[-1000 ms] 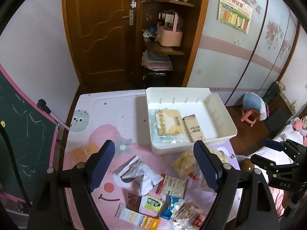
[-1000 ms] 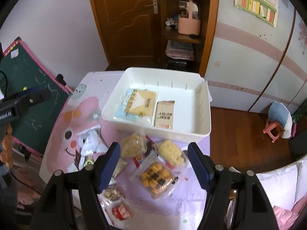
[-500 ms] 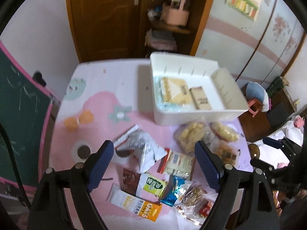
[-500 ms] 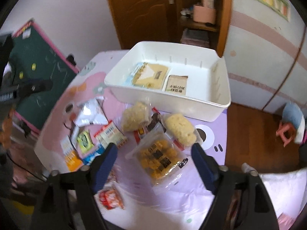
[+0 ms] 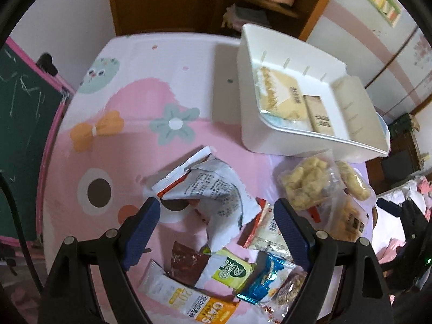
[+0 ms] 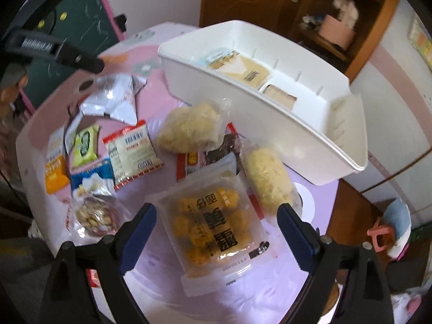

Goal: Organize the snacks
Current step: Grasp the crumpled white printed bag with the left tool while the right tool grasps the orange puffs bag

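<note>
1. While both claws hang over the loose snacks, the step in hand looks like reaching for a pick.
2. Left gripper stands wide and empty above the crumpled white packet.
3. Right gripper is opening around, not pressing, the clear yellow-snack pack.
4. Next, each claw likely needs lowering, closing, then carrying to the white bin at the far right.

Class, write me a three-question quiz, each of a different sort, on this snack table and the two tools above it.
1. True or false: the white bin is empty.
2. The right tool frames which pack? A. clear pack of orange-yellow balls B. green sachet C. blue wrapper
3. Fill in: the left tool frames the torn ___ bag.

Key: 1 false; 2 A; 3 silver.
</note>
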`<state>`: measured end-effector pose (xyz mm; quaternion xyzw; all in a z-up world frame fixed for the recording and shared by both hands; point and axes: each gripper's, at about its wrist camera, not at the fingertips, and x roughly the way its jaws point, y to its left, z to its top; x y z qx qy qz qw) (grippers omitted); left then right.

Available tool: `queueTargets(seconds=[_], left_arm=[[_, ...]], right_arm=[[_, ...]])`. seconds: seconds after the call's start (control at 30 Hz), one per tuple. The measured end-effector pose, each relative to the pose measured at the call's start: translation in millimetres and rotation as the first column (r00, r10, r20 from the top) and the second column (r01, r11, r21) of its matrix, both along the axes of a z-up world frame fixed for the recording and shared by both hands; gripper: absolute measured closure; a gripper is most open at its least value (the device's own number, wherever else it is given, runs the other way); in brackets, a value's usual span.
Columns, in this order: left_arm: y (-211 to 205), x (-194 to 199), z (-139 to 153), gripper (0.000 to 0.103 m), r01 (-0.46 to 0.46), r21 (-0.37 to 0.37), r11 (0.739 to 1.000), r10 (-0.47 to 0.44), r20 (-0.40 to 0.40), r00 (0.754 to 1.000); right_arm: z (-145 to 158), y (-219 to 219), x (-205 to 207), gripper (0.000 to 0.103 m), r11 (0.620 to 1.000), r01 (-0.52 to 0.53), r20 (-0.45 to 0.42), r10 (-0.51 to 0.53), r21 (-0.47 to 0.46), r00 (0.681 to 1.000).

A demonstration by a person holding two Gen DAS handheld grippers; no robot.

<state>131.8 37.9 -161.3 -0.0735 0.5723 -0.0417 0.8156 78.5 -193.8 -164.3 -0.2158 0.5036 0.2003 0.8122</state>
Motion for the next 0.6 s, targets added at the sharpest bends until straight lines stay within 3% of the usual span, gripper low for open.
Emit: queueTargets(seconds=[0.37, 0.6], left_arm=[[16, 27, -46, 0.018, -0.104, -0.062, 0.993, 0.093, -0.157, 0.983], [9, 38, -65, 0.018, -0.105, -0.066, 0.992, 0.088, -0.223, 0.971]], right_arm=[[-37, 14, 14, 0.012, 0.995, -0.059, -0.106, 0.050, -0.080, 0.993], [-42, 16, 17, 0.015, 0.992, -0.049, -0.101, 0.038, -0.112, 0.994]])
